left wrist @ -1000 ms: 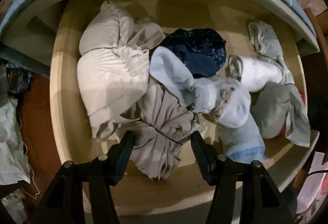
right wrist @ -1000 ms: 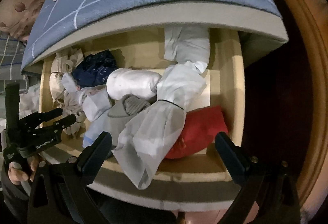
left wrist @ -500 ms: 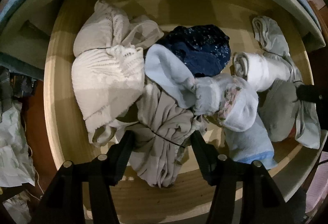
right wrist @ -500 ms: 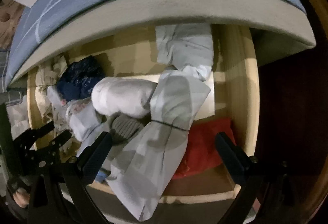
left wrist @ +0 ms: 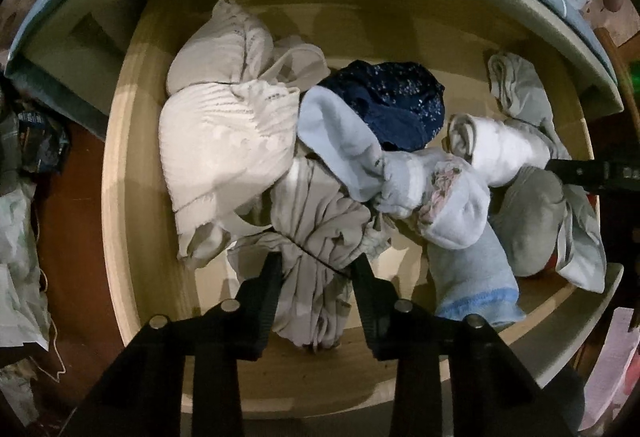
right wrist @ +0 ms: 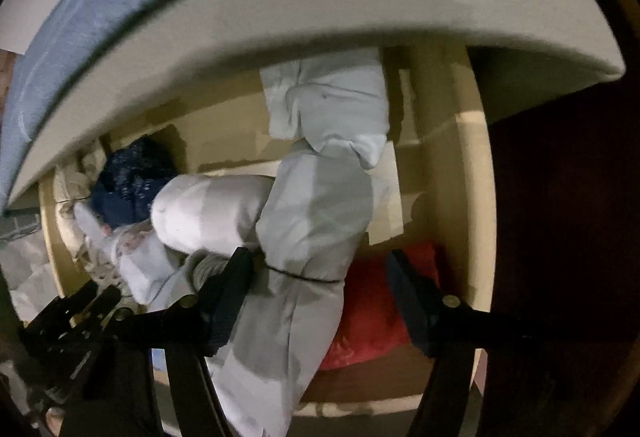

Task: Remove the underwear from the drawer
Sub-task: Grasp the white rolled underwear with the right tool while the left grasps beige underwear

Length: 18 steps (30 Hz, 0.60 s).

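Beige tied bundle point(left wrist: 316, 237) is straddled by the left gripper point(left wrist: 316, 261), jaws open, nothing held. Pale bundle point(right wrist: 304, 237) lies between the wide-open jaws of the right gripper point(right wrist: 320, 265); closure at each tie should be preferred.

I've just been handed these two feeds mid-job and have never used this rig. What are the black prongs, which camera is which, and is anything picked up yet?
The black prongs are two hand-held grippers, each with a camera looking along its jaws. In the left view, the left gripper has its jaws either side of a beige tied bundle in the wooden drawer, closing in but not clearly clamped. In the right view, the right gripper is open around a pale grey tied bundle, with a red garment beside it. The drawer also holds a navy piece, a white roll and light blue socks. Nothing is lifted yet.
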{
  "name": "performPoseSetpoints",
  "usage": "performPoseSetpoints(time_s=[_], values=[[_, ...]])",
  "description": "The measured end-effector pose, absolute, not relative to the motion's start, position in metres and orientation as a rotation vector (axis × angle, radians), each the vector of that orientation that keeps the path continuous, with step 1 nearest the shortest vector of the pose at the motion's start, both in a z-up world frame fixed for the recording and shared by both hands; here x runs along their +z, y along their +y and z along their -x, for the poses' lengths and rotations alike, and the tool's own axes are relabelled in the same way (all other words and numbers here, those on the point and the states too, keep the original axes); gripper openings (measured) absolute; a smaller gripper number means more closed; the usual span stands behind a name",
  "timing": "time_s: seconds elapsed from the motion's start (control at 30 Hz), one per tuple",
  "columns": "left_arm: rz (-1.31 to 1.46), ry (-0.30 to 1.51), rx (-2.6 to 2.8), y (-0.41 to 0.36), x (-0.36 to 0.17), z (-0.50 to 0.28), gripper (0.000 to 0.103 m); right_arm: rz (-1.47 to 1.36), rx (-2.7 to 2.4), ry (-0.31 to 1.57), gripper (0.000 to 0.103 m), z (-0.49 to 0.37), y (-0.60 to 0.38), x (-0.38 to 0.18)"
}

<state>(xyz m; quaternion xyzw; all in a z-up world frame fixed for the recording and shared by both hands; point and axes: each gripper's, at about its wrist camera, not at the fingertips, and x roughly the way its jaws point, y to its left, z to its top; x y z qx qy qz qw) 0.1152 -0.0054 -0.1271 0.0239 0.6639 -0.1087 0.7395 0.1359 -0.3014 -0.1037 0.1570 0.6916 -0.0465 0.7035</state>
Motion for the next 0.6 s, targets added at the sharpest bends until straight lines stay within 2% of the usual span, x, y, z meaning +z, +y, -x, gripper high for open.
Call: performPoseSetpoints(time_s=[0.2, 0.37, 0.43, 0.5, 0.6], values=[[-0.041, 1.464, -0.265, 0.0, -0.141, -0.118, 0.04, -0.308, -0.102, 1.554, 0.065, -0.144, -0.298, -0.127], [-0.046, 1.484, -0.276, 0.022, -0.121, -0.134, 0.045, -0.253, -0.097, 1.547, 0.064, -0.147, -0.294, -0.135], [-0.061, 1.498, -0.28, 0.017, -0.125, -0.138, 0.057, -0.229, -0.095, 1.542, 0.063, -0.148, -0.291, -0.136], [-0.068, 1.525, -0.276, 0.011, -0.129, -0.143, 0.061, -0.219, -0.098, 1.54, 0.063, -0.15, -0.291, -0.137], [-0.061, 1.55, -0.279, 0.008, -0.132, -0.152, 0.073, -0.219, -0.101, 1.537, 0.063, -0.15, -0.285, -0.14]])
